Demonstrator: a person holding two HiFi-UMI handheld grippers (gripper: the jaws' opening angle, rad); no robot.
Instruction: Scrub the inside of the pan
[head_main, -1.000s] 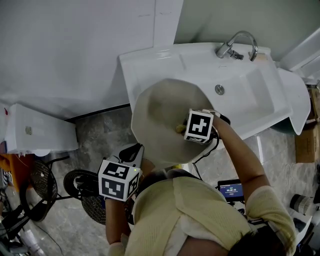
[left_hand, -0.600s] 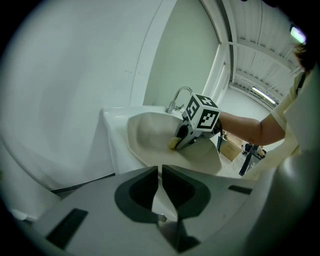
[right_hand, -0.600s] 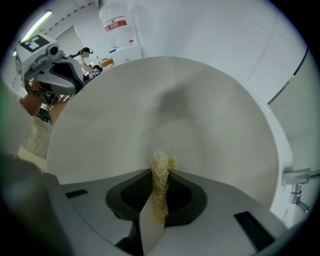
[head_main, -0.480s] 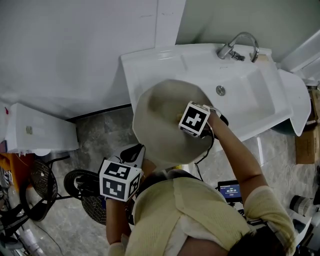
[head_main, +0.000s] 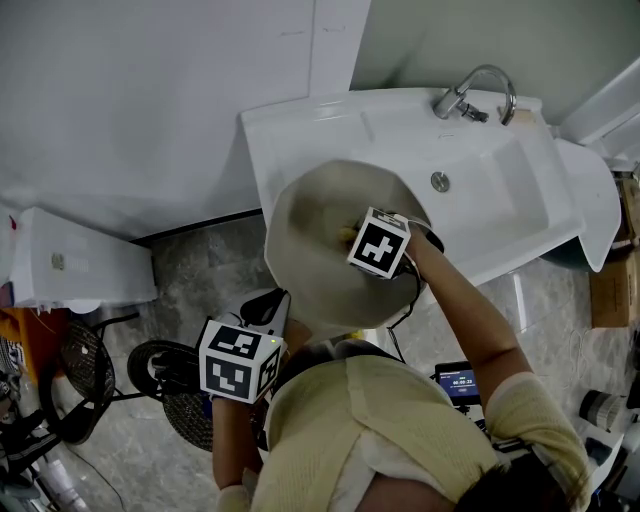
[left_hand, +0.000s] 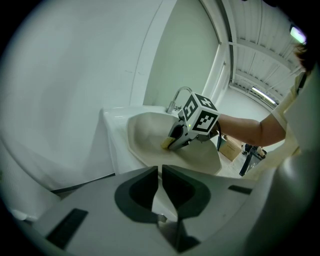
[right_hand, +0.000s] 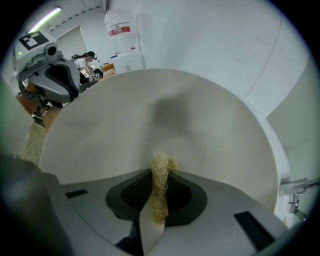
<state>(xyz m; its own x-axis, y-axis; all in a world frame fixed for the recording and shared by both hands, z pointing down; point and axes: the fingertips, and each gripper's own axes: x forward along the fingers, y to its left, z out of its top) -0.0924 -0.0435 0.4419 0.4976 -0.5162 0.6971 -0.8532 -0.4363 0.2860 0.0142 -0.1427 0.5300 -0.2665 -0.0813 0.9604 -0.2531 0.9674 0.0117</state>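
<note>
- Shoulders in a pale yellow shirt (head_main: 400, 420) fill the head view at 6 o'clock, with both arms stretched away from them.
- Left gripper (head_main: 268, 302) sits at 7 o'clock of that view and points toward 1 o'clock. Its own view shows the jaws pressed to a thin slit. They are clamped at the near edge of the pan (head_main: 310, 215), whose rim meets their tips.
- Wide, pale and shallow, the pan stands tilted up on that held edge in the middle of the head view. Its inside is turned toward the camera, and it hangs over the front left corner of the washbasin (head_main: 500, 200).
- Right gripper (head_main: 354, 240) lies at the end of a bare forearm (head_main: 470, 320) that runs in from 5 o'clock, with its marker cube uppermost.
- Its jaws are closed on a straw-coloured fibrous scrubber (right_hand: 160, 182). The scrubber sticks out past the jaw tips and presses against the pan's inner surface, toward the 3 o'clock side of the bowl.
- Left gripper view shows the scrubber's yellow end touching the pan wall just under the right gripper.
- Right gripper view shows a dim grey patch (right_hand: 170, 112) on the inner wall at 12 o'clock of the scrubber. Whether it is a stain or a shadow, I cannot tell.
- Grey marbled floor (head_main: 190, 270) shows below the pan. A white box (head_main: 80, 262) lies at 9 o'clock and a small lit screen (head_main: 463, 380) at 4 o'clock.
- White and smooth, the washbasin carries a round metal button (head_main: 439, 181) on its back wall.
- Chrome faucet (head_main: 478, 88) arches over the basin's back rim at 1 o'clock, with the white wall (head_main: 150, 100) beyond it.
</note>
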